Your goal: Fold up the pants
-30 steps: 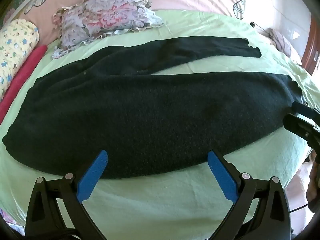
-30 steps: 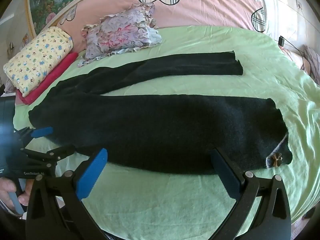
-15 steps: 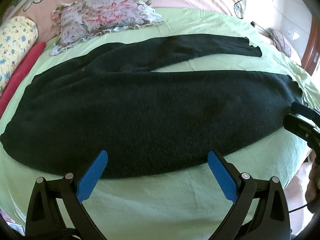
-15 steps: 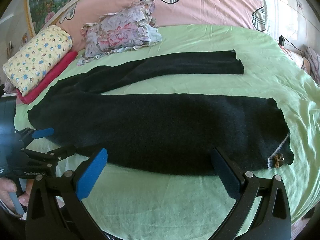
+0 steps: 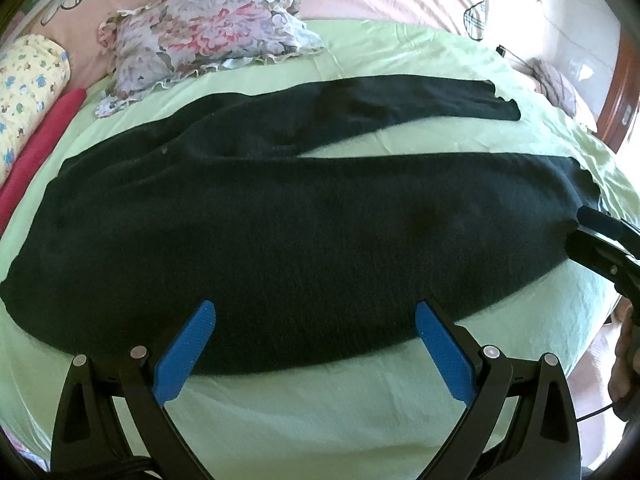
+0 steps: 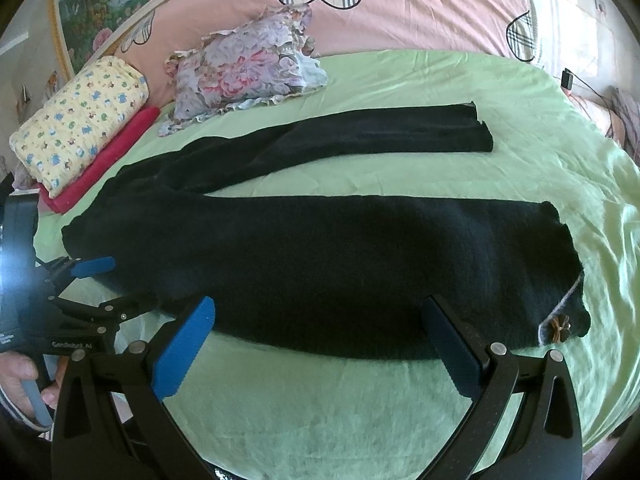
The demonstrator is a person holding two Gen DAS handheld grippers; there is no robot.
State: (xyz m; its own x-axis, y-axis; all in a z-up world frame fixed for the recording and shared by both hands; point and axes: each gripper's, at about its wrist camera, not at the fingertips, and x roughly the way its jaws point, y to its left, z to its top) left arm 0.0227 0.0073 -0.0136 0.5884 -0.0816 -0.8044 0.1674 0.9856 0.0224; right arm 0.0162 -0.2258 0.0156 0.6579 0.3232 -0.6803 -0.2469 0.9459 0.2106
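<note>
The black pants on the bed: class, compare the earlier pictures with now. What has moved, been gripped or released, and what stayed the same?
The left gripper has eased slightly closer to the black pants. Nothing was taken hold of or let go. The right gripper stays open, the pants lie spread as before, and the floral pillow is unmoved.

This is a bedroom in a home. A wide bed (image 6: 400,80) fills both views, covered with a light green sheet (image 6: 320,400). At its far side lie a ruffled floral pillow (image 6: 244,68), a folded yellow quilt with small printed animals (image 6: 80,120) stacked on a red blanket (image 6: 112,152), and a pink coverlet with plaid hearts (image 6: 420,4). A framed landscape picture (image 6: 100,4) hangs on the wall behind, and dark wooden furniture (image 5: 622,84) stands at the right edge of the left wrist view.
</note>
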